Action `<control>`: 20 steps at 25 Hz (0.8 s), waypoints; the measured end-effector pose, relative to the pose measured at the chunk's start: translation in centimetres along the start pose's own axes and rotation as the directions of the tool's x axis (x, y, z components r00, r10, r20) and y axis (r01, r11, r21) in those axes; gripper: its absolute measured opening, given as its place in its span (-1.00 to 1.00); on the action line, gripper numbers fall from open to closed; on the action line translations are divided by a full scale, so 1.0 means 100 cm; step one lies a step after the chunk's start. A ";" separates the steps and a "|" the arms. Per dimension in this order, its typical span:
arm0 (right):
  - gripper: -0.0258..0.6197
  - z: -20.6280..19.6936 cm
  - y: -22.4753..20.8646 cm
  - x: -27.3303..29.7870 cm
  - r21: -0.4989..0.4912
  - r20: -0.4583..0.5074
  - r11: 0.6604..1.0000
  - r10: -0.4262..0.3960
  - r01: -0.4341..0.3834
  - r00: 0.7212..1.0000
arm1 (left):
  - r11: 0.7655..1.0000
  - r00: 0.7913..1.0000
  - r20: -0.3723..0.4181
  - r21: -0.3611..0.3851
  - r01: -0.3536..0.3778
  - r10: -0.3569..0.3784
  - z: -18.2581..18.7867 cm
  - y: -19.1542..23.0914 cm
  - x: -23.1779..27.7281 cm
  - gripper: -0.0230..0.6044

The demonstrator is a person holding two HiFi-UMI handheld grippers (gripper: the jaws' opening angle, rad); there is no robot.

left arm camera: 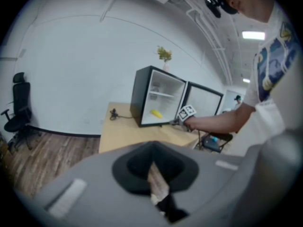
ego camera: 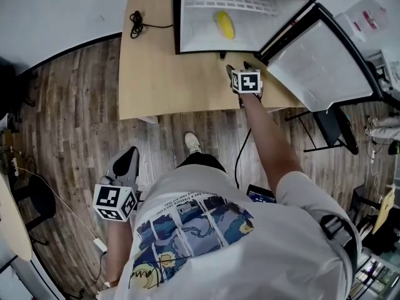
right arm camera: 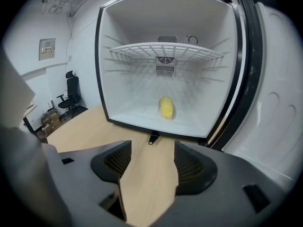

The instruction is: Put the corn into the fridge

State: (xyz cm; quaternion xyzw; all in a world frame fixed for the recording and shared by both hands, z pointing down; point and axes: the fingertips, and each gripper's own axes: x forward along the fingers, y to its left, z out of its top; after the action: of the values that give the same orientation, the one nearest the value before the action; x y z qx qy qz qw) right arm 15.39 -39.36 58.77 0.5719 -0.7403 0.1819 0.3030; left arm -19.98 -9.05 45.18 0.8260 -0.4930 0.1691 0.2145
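**Corn on the fridge floor, both grippers empty**

Closest to the person's body, the left gripper hangs low by the hip over the wooden plank floor. Its jaws are all but together, with only a thin slit of floor showing between them, and they hold nothing. A white shoe stands on the planks just short of the table edge.

Further out, the right gripper is stretched forward over the pale wood tabletop. Its jaws are spread apart and empty, and its own view shows bare tabletop between them. It sits just in front of the fridge's lower rim.

The small black fridge stands on the tabletop, its door swung wide to the right. The yellow corn lies on the white floor of the fridge, under the wire shelf, well apart from the right gripper. A coiled black cable lies on the tabletop left of the fridge.

Beyond the table, a white wall meets the plank floor. A black office chair stands near it, and a small plant sits on top of the fridge.
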 end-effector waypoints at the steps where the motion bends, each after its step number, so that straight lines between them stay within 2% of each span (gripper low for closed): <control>1: -0.12 -0.003 0.003 -0.008 -0.002 0.003 1.000 0.000 0.000 1.000 | 1.000 1.000 0.005 0.001 0.004 -0.004 -0.003 -0.001 -0.004 -0.90; 11: -0.12 -0.054 0.060 -0.092 -0.043 0.006 0.998 0.049 -0.049 0.999 | 1.000 1.000 0.017 -0.016 0.024 -0.024 -0.049 -0.015 -0.055 -0.90; 20: -0.12 -0.100 0.104 -0.170 -0.060 0.036 0.994 0.097 -0.095 0.995 | 0.999 0.998 0.033 -0.007 0.053 -0.053 -0.080 -0.040 -0.080 -0.90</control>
State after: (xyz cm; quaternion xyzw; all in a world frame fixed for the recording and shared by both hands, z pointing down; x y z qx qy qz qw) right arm 10.54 -17.78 55.89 0.5301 -0.7776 0.1634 0.2961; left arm -20.60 2.72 47.31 0.8405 -0.4751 0.1479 0.2143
